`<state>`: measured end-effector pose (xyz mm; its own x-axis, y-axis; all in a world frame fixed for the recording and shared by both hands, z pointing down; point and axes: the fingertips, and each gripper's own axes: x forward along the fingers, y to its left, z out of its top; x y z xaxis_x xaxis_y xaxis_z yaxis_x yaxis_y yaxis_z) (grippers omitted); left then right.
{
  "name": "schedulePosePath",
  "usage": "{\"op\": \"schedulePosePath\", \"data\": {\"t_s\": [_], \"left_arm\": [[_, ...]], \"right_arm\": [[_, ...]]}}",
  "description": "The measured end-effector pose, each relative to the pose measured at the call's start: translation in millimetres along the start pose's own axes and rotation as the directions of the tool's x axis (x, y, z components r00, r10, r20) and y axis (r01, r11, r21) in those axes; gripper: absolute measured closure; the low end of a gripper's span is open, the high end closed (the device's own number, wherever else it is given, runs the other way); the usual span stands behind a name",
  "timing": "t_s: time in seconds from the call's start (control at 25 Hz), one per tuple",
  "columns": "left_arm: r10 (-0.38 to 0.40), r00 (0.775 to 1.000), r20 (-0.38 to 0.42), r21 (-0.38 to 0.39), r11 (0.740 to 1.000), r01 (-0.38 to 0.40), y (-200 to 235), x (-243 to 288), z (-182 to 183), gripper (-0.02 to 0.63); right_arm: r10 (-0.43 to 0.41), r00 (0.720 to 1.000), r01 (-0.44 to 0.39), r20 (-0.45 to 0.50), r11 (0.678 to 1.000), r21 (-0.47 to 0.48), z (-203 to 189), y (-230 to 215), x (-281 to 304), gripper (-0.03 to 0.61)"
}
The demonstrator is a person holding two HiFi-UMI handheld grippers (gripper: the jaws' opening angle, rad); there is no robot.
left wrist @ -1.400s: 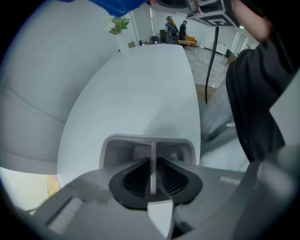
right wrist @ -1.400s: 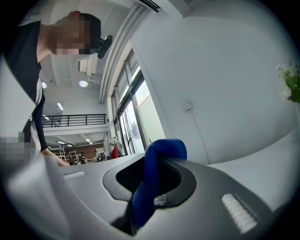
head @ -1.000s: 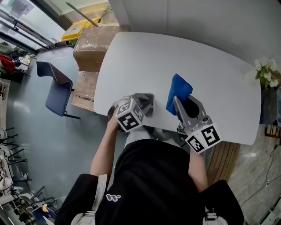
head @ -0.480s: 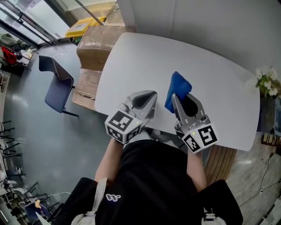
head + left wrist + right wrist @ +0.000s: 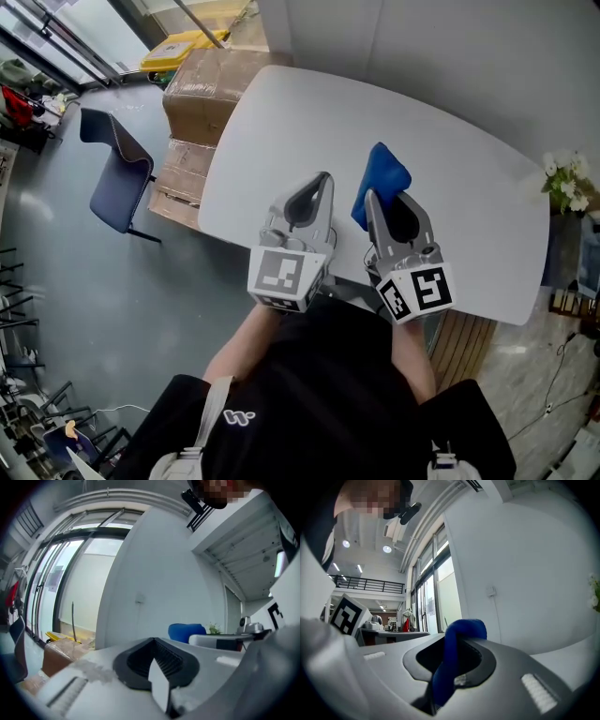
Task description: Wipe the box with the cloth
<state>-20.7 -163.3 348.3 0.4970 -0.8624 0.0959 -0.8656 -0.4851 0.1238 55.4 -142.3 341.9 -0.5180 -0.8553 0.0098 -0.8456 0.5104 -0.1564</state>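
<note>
My right tool (image 5: 372,199) grips the bunched blue cloth (image 5: 382,176), which sticks out past its tip, ready for wiping. My left tool (image 5: 322,178), just beside it, is clenched on nothing.

Pinching a crumpled blue fabric cloth (image 5: 384,178) in the grey right gripper (image 5: 368,199), centre frame, beside the grey left gripper (image 5: 324,178), over a white table (image 5: 281,122).

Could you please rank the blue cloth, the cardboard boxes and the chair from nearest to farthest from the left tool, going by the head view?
1. Blue cloth: just right of the left tool, gripped in the right tool.
2. Cardboard boxes: stacked beside the table's left edge.
3. Chair: on the floor, farther left, beyond the boxes.
</note>
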Motion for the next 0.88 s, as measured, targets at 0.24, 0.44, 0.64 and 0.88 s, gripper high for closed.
{"op": "schedulePosePath", "data": {"t_s": [0.24, 0.44, 0.64, 0.88], "left_arm": [[-0.016, 1.000, -0.016, 0.005, 1.000, 0.016, -3.6, 3.9, -2.0, 0.614], [-0.035, 0.999, -0.023, 0.018, 0.999, 0.035, -7.3, 5.7, -5.6, 0.614], [-0.039, 0.999, -0.021, 0.020, 0.999, 0.040, -8.5, 6.5, -5.0, 0.614], [0.004, 1.000, -0.010, -0.024, 1.000, -0.004, -0.6, 5.2, -1.6, 0.614]], "right_arm": [[-0.005, 1.000, 0.005, -0.006, 1.000, 0.008, -2.9, -2.8, 1.6, 0.525], [-0.003, 1.000, 0.003, -0.011, 1.000, 0.009, -2.7, -2.6, 2.9, 0.525], [0.002, 1.000, -0.002, -0.010, 1.000, 0.012, -4.1, -2.5, 3.1, 0.525], [0.003, 1.000, -0.003, -0.013, 1.000, 0.010, -5.2, -3.6, 3.5, 0.525]]}}
